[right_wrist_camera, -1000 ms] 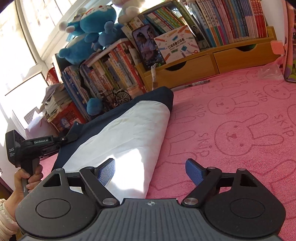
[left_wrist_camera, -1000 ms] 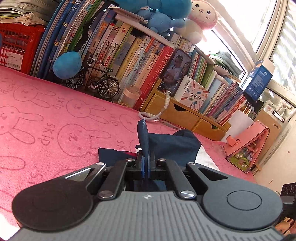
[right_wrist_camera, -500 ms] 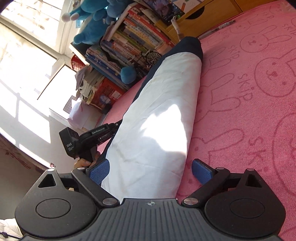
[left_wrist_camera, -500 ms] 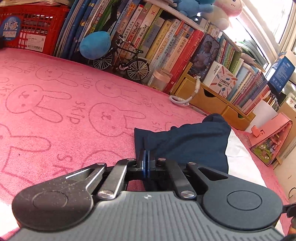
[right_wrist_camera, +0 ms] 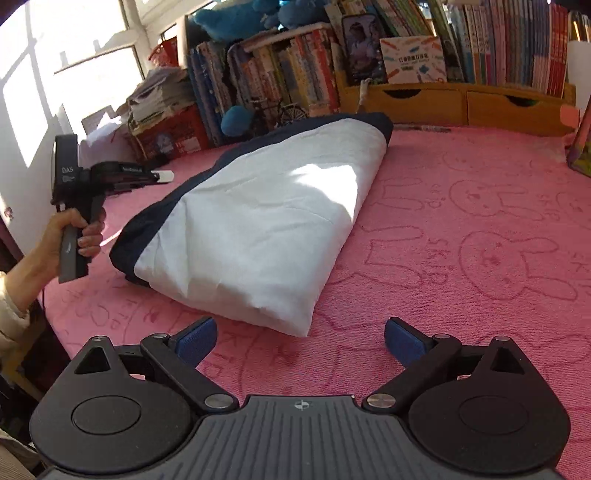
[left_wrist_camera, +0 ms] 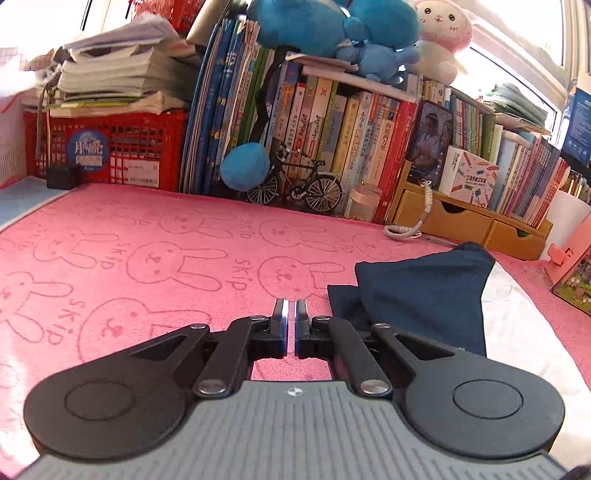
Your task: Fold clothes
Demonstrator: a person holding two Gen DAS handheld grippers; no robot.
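A folded garment (right_wrist_camera: 266,221), white on top with a navy layer beneath, lies on the pink bunny mat (right_wrist_camera: 480,221). My right gripper (right_wrist_camera: 299,332) stands open just short of the garment's near corner, with only mat between its blue pads. In the left wrist view the garment's navy end (left_wrist_camera: 424,291) lies to the right of my left gripper (left_wrist_camera: 290,306), which is shut with nothing in it and hovers over bare mat. In the right wrist view a hand (right_wrist_camera: 70,236) holds that left gripper (right_wrist_camera: 160,177) off the garment's left side.
Books (left_wrist_camera: 332,140), a red crate (left_wrist_camera: 110,147) under stacked papers, a model bicycle (left_wrist_camera: 295,188), plush toys (left_wrist_camera: 332,22) and wooden drawers (right_wrist_camera: 461,103) line the far edge of the mat. A pink box (left_wrist_camera: 572,273) stands at the right.
My left gripper let go of the navy cloth and swung away to the left of it. My right gripper opened wider and drew back off the white cloth.
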